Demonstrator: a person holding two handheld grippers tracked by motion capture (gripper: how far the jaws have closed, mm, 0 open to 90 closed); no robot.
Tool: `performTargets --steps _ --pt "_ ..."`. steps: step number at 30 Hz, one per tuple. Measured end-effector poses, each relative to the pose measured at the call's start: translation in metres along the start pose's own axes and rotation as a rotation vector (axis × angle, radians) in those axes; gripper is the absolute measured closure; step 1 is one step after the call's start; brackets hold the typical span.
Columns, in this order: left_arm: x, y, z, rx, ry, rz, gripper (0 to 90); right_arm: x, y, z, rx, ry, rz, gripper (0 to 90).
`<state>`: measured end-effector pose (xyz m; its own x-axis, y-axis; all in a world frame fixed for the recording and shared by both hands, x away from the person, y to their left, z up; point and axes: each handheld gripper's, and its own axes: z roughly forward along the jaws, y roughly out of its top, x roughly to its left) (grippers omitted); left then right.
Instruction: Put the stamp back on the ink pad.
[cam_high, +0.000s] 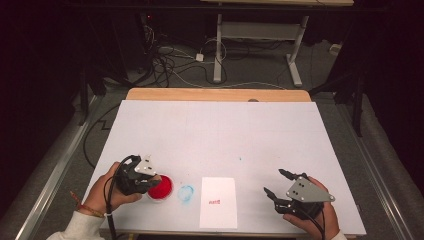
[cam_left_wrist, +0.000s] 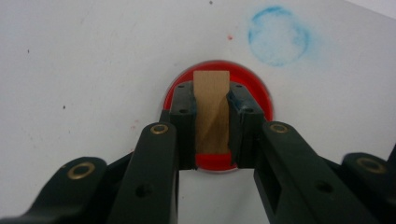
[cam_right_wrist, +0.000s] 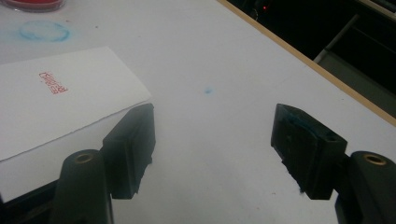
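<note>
**Left gripper clamps a wooden stamp over a red ink pad while the right gripper rests open**

High view: a white table top (cam_high: 220, 135) fills the middle of the picture. At lower left, a person's left hand (cam_high: 107, 192) holds the black left gripper (cam_high: 150, 181). Its tips sit over the near-left edge of a round red ink pad (cam_high: 161, 187). Just beyond the pad, on the side away from the fingers, lies a faint blue ring-shaped ink smudge (cam_high: 185, 194). Next to that lies a white rectangular sheet of paper (cam_high: 218, 202) bearing a small red stamped mark (cam_high: 215, 202). At lower right, the person's right hand (cam_high: 310, 217) holds the right gripper (cam_high: 275, 183), its two jaws spread wide with nothing between them, well apart from the paper.

Left gripper view: the two black fingers (cam_left_wrist: 182, 121) press narrowly on either side of a small pale wooden rectangular stamp block (cam_left_wrist: 212, 109), which stands upright between them. The red ink pad lies directly under the stamp and the fingertips, its rim (cam_left_wrist: 261, 93) curving round beyond them. The blue smudge (cam_left_wrist: 279, 35) sits past the fingertips, up and to the right, apart from the pad.

Right gripper view: the two black fingers (cam_right_wrist: 133, 144) stand wide apart over bare white table top, holding nothing. The corner of the white paper (cam_right_wrist: 60, 98) lies just beside the left finger, with the red mark (cam_right_wrist: 53, 82) farther off. Beyond it are the blue smudge (cam_right_wrist: 44, 31) and the edge of the red pad (cam_right_wrist: 32, 4).
</note>
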<state>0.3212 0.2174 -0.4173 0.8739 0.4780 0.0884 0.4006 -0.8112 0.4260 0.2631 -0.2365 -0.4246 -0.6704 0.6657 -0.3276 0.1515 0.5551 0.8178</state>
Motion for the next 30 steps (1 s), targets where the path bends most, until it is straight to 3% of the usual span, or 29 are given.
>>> performTargets --steps 11,20,30 --pt "0.005 0.007 0.023 0.07 -0.033 0.013 73.6 0.001 -0.001 0.001 0.01 0.004 -0.004 31.3" --pt "0.007 0.01 0.027 0.088 -0.054 0.011 71.5 0.001 -0.002 -0.003 0.012 -0.005 0.0 31.4" --pt "0.006 0.015 0.023 0.067 -0.029 -0.013 49.9 0.001 -0.004 -0.005 0.014 -0.011 0.001 31.3"
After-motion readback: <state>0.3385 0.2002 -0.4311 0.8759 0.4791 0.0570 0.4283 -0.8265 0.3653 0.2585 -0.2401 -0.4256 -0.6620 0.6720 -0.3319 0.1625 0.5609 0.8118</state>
